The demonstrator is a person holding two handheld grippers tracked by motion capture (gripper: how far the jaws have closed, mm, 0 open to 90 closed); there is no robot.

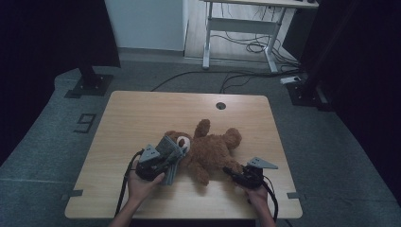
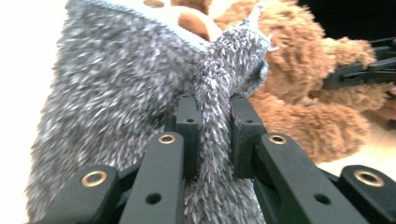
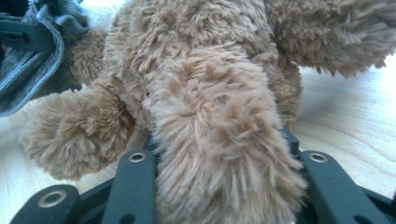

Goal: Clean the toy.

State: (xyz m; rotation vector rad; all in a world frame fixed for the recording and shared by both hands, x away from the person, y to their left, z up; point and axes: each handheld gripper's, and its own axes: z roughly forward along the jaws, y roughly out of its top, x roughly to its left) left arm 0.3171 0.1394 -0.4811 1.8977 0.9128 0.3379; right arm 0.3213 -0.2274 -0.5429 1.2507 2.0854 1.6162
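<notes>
A brown teddy bear (image 1: pixel 210 149) lies on its back in the middle of the wooden table (image 1: pixel 142 113). A grey fuzzy knit garment (image 1: pixel 170 147) rests against its head. My left gripper (image 1: pixel 165 158) is shut on a fold of that garment (image 2: pixel 116 93), with the fabric pinched between the jaws of the left gripper (image 2: pixel 214 105). My right gripper (image 1: pixel 236 172) is shut on one of the bear's legs (image 3: pixel 219 140), and fur bulges over both jaws. The bear's body (image 2: pixel 299 70) lies just beyond the garment.
A round cable hole (image 1: pixel 221 105) sits near the table's far edge. Bare tabletop stretches left of and behind the bear. Beyond the table are a white desk frame (image 1: pixel 241 28), floor cables (image 1: pixel 227 75) and black stand bases (image 1: pixel 90 85).
</notes>
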